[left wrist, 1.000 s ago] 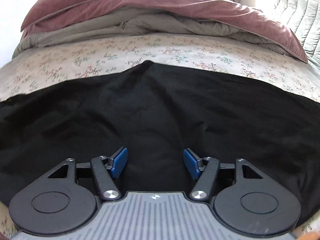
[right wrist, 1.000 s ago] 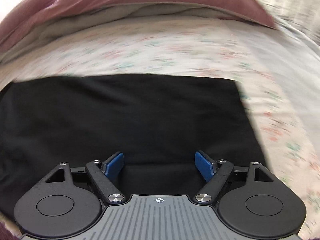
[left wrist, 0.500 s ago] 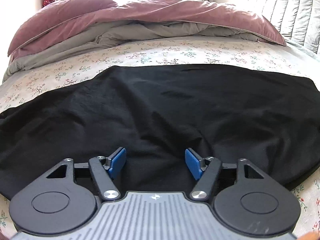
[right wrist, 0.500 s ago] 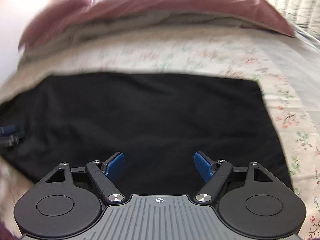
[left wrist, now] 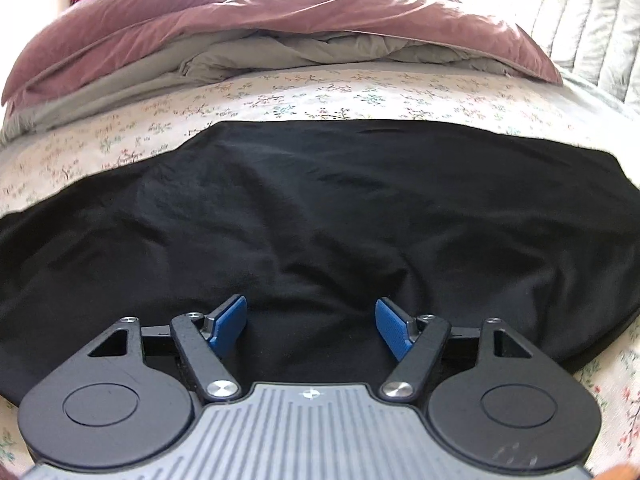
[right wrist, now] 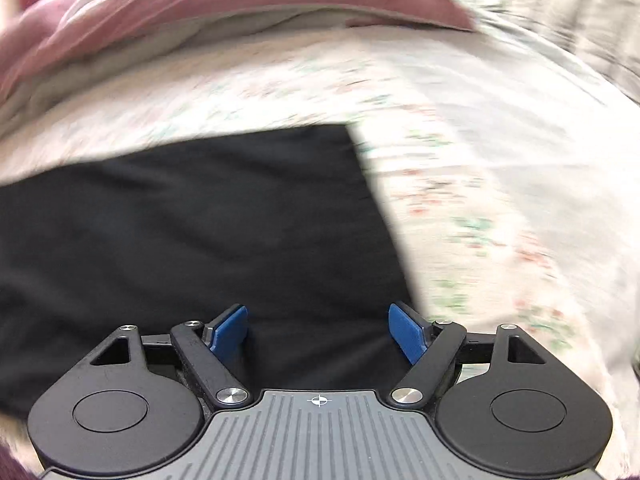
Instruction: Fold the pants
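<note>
Black pants (left wrist: 320,208) lie spread flat across the floral bed sheet (left wrist: 320,88), slightly wrinkled. My left gripper (left wrist: 311,320) is open and empty, just above the pants' near edge. In the blurred right wrist view the pants (right wrist: 192,232) fill the left and centre, with their right end edge (right wrist: 380,200) running down toward the gripper. My right gripper (right wrist: 318,328) is open and empty over the pants near that end, its right pad (right wrist: 406,332) close to the edge.
A mauve duvet (left wrist: 300,16) with grey lining (left wrist: 280,56) is bunched at the far side of the bed. A quilted grey cover (left wrist: 592,28) lies at the far right. Floral sheet (right wrist: 500,200) extends right of the pants.
The left view has shifted little, with the pants' right end now further in. The right gripper has swung right, toward the pants' right end edge; its view is motion-blurred. Both stay open.
</note>
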